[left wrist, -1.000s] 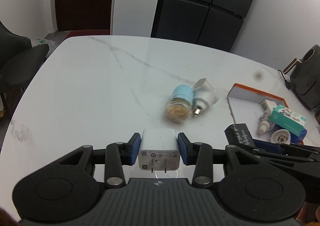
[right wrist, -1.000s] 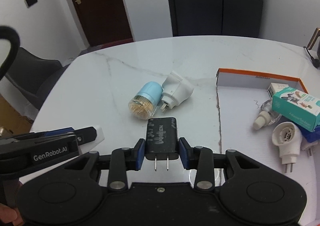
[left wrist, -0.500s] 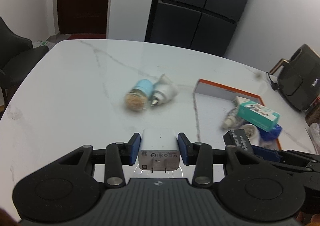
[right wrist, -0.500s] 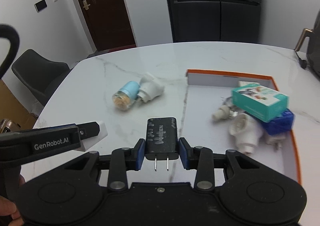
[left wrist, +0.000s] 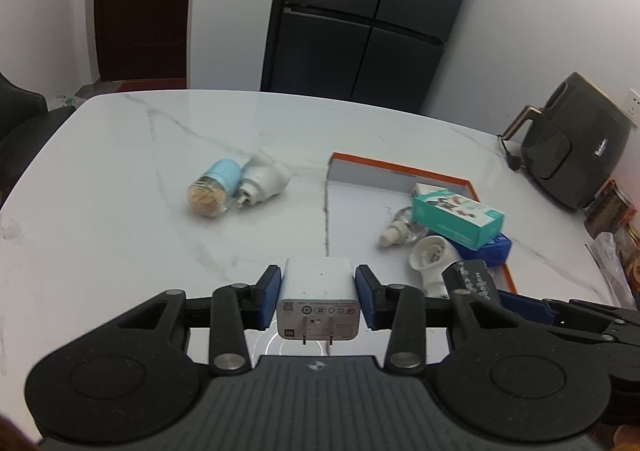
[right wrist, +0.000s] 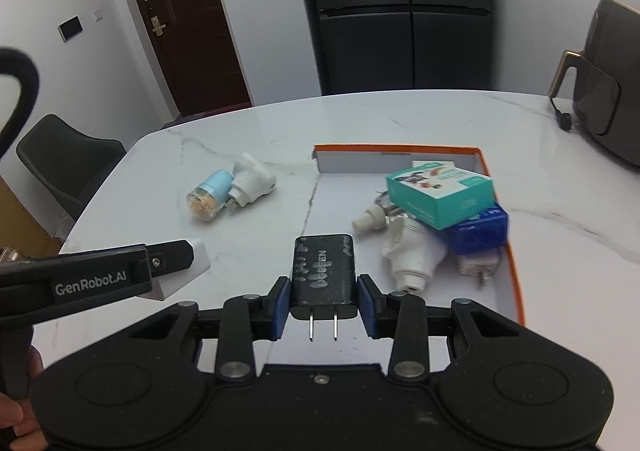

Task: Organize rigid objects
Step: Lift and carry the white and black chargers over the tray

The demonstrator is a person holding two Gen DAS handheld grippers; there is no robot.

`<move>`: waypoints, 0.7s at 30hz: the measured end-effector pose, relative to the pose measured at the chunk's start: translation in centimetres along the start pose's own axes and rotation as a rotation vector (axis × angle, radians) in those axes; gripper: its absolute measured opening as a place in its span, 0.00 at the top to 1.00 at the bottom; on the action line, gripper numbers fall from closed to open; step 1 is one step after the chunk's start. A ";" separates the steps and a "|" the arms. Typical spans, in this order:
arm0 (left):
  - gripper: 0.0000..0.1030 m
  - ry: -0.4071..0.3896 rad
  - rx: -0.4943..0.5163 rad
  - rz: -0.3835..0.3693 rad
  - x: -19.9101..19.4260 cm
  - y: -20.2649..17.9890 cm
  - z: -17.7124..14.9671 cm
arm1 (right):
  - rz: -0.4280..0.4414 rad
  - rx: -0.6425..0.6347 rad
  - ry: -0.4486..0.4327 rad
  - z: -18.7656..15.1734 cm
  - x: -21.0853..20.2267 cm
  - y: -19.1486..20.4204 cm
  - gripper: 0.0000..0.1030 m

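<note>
Dark four-door fridge (right wrist: pixel 404 11) at 12 o'clock behind white marble table (left wrist: pixel 120 179). Brown door (right wrist: pixel 180 19) at 11 o'clock. Black chair (right wrist: pixel 68 163) at 9 o'clock off the table edge. Dark air fryer (left wrist: pixel 576 167) at 2 o'clock on the table, cord beside it.

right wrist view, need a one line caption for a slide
Right gripper clamps a black charger above the marble table, near the orange-rimmed tray of sorted items.

Ahead of me stand white walls (right wrist: pixel 256 11), a dark wooden door (right wrist: pixel 180 11), a black fridge (right wrist: pixel 400 7) (four-door) and a dark chair (right wrist: pixel 68 163).
</note>
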State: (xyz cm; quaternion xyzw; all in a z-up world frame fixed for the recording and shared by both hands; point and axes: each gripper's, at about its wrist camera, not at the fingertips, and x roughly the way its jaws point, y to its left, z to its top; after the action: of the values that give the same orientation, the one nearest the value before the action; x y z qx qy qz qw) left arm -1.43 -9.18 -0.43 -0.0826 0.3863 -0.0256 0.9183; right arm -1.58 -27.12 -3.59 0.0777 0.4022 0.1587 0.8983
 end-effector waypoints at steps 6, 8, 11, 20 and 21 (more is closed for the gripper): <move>0.60 -0.002 0.015 -0.008 -0.3 -1.7 -0.6 | -0.011 0.009 -0.004 -0.5 -0.9 -1.3 0.57; 0.60 0.002 0.017 -0.015 -0.3 -2.1 -0.7 | -0.014 0.012 -0.005 -0.7 -1.1 -1.7 0.57; 0.60 0.004 0.025 -0.024 -0.4 -2.9 -1.0 | -0.020 0.018 -0.009 -1.0 -1.6 -2.3 0.57; 0.60 0.007 0.052 -0.059 -0.8 -5.3 -2.0 | -0.049 0.047 -0.025 -2.1 -3.5 -4.2 0.57; 0.60 0.006 0.055 -0.062 -0.8 -5.6 -2.1 | -0.053 0.051 -0.027 -2.3 -3.8 -4.5 0.57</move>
State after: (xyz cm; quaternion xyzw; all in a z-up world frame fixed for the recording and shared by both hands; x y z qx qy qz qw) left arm -3.42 -14.89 -0.33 -0.0688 0.3854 -0.0648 0.9179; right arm -4.66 -32.58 -3.67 0.0920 0.3958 0.1237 0.9053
